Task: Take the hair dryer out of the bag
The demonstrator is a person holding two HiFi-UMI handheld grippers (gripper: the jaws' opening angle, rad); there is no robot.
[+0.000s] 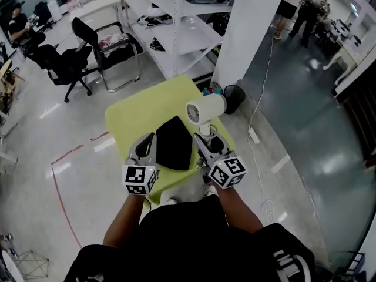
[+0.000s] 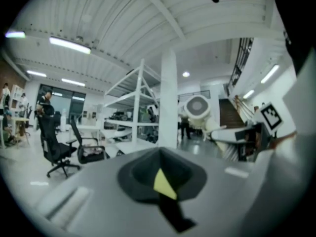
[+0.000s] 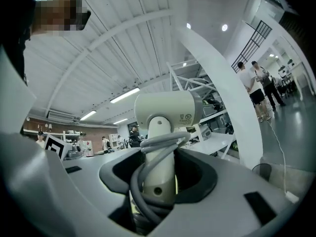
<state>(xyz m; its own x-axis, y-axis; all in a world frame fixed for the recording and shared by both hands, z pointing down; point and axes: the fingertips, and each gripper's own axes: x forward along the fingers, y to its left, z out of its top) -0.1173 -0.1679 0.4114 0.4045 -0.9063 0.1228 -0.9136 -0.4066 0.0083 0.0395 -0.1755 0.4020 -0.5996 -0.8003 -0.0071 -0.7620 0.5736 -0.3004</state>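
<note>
In the head view a black bag [image 1: 174, 143] lies flat on the yellow-green table [image 1: 136, 115], between the two grippers. My right gripper [image 1: 205, 138] is shut on the handle of the white hair dryer [image 1: 205, 109], which is held upright above the table's far right part, clear of the bag. In the right gripper view the hair dryer [image 3: 165, 110] stands between the jaws with its grey cord [image 3: 143, 181] wound round the handle. My left gripper [image 1: 147, 140] is beside the bag's left edge; its jaws [image 2: 160, 174] are shut with nothing in them. The left gripper view shows the hair dryer [image 2: 197, 107] ahead at right.
White shelving [image 1: 176, 22] and a white pillar [image 1: 247, 28] stand behind the table. Black office chairs [image 1: 88, 46] are at far left. A black bin [image 1: 235, 97] and a power strip with a cable [image 1: 254, 135] lie on the floor at right. People [image 1: 308, 7] stand at the far right.
</note>
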